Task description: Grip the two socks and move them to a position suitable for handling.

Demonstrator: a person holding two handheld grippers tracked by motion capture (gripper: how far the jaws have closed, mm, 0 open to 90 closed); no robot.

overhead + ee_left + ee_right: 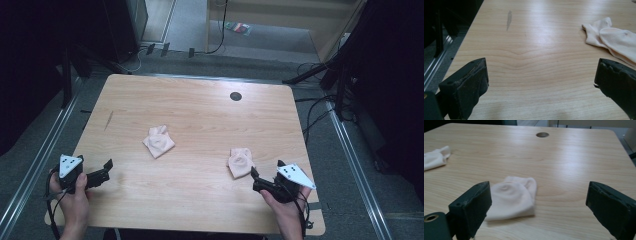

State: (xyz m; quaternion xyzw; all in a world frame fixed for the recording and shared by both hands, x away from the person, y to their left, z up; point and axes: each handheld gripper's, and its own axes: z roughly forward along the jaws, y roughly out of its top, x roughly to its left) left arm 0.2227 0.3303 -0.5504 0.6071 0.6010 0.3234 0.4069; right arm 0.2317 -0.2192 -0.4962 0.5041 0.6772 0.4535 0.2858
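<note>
Two folded cream socks lie on the wooden table (200, 112). The left sock (159, 142) lies mid-table and appears at the upper right of the left gripper view (614, 40). The right sock (240, 162) lies just ahead of my right gripper (266, 171). In the right gripper view this sock (511, 197) rests on the table beyond the jaws, nearer the left one, and the right gripper (539, 205) is open. My left gripper (106, 171) is near the table's left front edge, open (541, 82) over bare wood, with nothing between its jaws. The other sock (435, 158) shows far left.
A round cable hole (235, 96) sits near the table's far edge, also visible from the right gripper (542, 134). A dark streak (109, 119) marks the wood at the left. Metal floor rails (45, 150) and cables (320, 107) flank the table.
</note>
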